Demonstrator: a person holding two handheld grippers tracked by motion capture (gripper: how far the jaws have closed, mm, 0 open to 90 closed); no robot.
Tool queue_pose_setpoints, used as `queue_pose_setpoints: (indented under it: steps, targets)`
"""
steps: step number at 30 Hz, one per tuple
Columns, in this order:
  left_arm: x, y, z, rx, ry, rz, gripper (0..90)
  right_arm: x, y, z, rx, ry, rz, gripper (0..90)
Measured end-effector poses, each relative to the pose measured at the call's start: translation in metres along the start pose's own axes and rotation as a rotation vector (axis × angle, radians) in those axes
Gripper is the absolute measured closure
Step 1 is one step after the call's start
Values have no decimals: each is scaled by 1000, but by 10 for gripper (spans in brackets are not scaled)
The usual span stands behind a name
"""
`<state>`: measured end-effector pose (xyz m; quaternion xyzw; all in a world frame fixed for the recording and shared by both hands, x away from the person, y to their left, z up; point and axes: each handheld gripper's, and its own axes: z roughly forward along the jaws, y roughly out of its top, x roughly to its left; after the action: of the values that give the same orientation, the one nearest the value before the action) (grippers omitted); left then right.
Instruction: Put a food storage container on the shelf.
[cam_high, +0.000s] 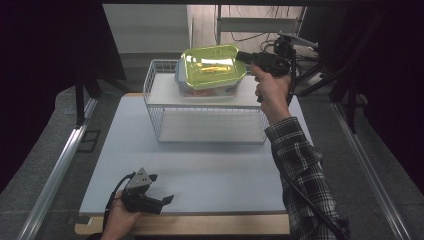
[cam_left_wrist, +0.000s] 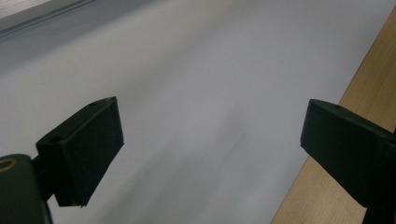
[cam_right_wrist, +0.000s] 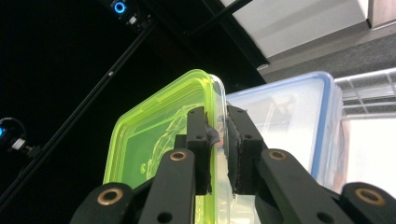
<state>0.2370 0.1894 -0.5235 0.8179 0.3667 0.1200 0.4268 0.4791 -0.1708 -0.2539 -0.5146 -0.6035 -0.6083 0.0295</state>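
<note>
A clear food box with a yellow-green lid (cam_high: 212, 66) hangs tilted at the far end of the table. My right gripper (cam_high: 243, 56) is shut on its right edge. In the right gripper view the jaws (cam_right_wrist: 217, 145) pinch the rim of the green lid (cam_right_wrist: 159, 144). Right under and behind it sits a second clear box with a blue-rimmed lid (cam_right_wrist: 289, 116), resting on the white top of a wire rack (cam_high: 165, 90). My left gripper (cam_high: 161, 188) lies at the near left of the white mat, open with nothing between its jaws (cam_left_wrist: 210, 140).
The wire rack (cam_high: 205, 125) stands on a white mat (cam_high: 200, 175) that covers most of the table. A wooden table edge (cam_high: 210, 225) runs along the front. Dark frame posts and cables (cam_high: 300, 55) stand behind the right hand.
</note>
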Motion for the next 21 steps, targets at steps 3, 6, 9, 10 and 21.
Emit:
queue_pose_setpoints:
  steps: [3, 6, 9, 10, 21]
  targets:
    - [0, 0, 0, -1, -1, 1, 60, 0, 4, 7, -20, -25, -6, 802]
    - [0, 0, 0, 0, -4, 2, 60, -2, 5, 13, -30, -41, 0, 802]
    - [0, 0, 0, 0, -6, 3, 60, -4, 7, 19, -44, -55, 8, 802]
    - [0, 0, 0, 0, -6, 3, 59, -4, 7, 19, -44, -55, 8, 802]
    - [-1, 0, 1, 3, -11, 6, 60, -10, 7, 31, -68, -88, 21, 801]
